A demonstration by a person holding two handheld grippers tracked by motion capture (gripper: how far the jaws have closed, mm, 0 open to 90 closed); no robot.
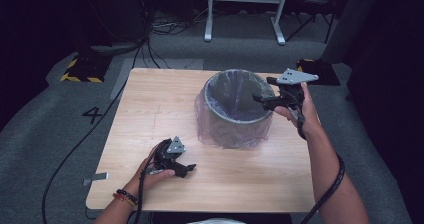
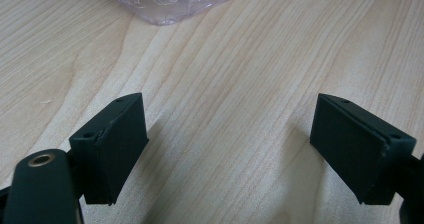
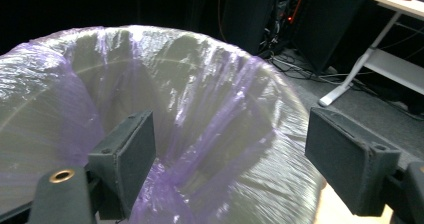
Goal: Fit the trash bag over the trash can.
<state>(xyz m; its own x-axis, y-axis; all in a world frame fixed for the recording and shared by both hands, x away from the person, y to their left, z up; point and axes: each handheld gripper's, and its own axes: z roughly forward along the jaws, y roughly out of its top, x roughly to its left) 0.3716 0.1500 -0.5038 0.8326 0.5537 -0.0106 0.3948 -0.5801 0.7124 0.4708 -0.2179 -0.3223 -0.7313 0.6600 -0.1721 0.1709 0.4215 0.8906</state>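
Both tongs, left gripper (image 1: 186,170) and right gripper (image 1: 261,100), were spread apart, empty. We counted one bin (image 1: 235,115) with one purple bag (image 1: 206,129); its bottom was hidden.

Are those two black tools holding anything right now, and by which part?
Nothing is held. The left tool is open over the bare table. The right tool is open at the rim of the bag lining the bin, not gripping it.

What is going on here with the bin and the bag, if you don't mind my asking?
A person is lining a grey bin with a purple plastic bag on a wooden table. The bag is already draped over the rim and down the outside. The right gripper hovers open over the bin's rim, holding nothing. The left gripper rests open above the tabletop, near the bag's bottom edge.
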